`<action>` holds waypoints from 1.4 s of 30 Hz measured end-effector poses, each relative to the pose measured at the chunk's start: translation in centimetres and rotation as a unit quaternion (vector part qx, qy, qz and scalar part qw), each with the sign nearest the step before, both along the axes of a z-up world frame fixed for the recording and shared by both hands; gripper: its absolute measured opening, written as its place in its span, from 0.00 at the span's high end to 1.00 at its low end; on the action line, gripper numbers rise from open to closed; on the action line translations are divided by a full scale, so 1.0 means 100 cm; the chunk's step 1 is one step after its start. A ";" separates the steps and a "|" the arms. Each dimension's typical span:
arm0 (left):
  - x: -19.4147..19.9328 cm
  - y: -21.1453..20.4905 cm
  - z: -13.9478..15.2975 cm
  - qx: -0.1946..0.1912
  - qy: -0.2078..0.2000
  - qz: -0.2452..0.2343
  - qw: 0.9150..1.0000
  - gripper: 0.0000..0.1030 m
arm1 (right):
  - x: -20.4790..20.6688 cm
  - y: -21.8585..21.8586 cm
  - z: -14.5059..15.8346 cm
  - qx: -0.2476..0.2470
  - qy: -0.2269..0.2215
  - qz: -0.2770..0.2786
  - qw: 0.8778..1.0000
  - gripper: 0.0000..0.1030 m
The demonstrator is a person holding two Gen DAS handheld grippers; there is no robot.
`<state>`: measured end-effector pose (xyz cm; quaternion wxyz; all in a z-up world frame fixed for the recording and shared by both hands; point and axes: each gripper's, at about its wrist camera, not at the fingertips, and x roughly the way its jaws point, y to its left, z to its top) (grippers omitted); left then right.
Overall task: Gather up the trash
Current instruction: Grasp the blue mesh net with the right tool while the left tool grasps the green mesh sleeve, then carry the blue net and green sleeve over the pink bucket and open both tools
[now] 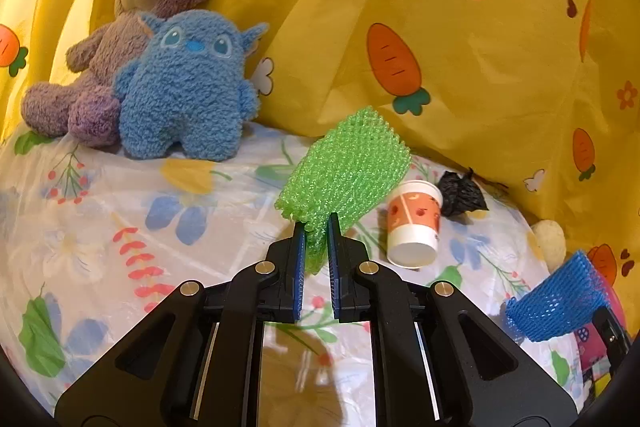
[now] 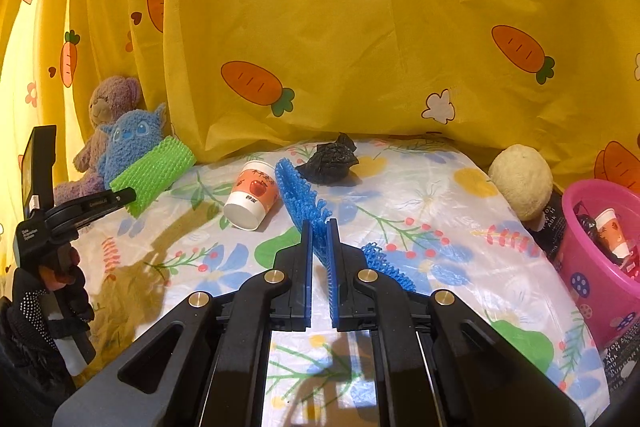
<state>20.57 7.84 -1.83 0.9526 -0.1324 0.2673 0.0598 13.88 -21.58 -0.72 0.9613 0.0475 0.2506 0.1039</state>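
Note:
My left gripper (image 1: 317,227) is shut on a green foam net (image 1: 344,167) and holds it above the flowered table cover; the net also shows in the right wrist view (image 2: 150,173). My right gripper (image 2: 319,227) is shut on a blue foam net (image 2: 300,195), which also shows in the left wrist view (image 1: 556,303). A paper cup with an apple print (image 1: 414,223) (image 2: 252,195) lies on its side on the table. A crumpled black bag (image 1: 460,193) (image 2: 330,159) lies behind it. A pink bin (image 2: 600,251) with a cup and wrappers inside stands at the right.
A purple teddy bear (image 1: 120,39) and a blue plush toy (image 1: 188,87) sit at the back left against the yellow carrot curtain (image 2: 360,27). A pale round ball (image 2: 520,179) rests by the pink bin. The table edge curves off at the right.

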 end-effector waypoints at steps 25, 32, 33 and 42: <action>-0.051 -0.119 0.025 0.055 -0.050 -0.135 0.988 0.91 | -0.061 -0.061 0.041 0.006 -0.037 -0.076 0.996 0.93; -0.053 -0.142 0.028 0.058 -0.054 -0.163 0.983 0.91 | -0.070 -0.079 0.050 0.011 -0.050 -0.097 0.994 0.94; -0.053 -0.147 0.028 0.059 -0.055 -0.169 0.982 0.91 | -0.071 -0.083 0.052 0.012 -0.052 -0.101 0.993 0.94; -0.057 -0.214 0.050 0.055 -0.073 -0.248 0.964 0.91 | -0.085 -0.139 0.079 0.014 -0.088 -0.175 0.980 0.93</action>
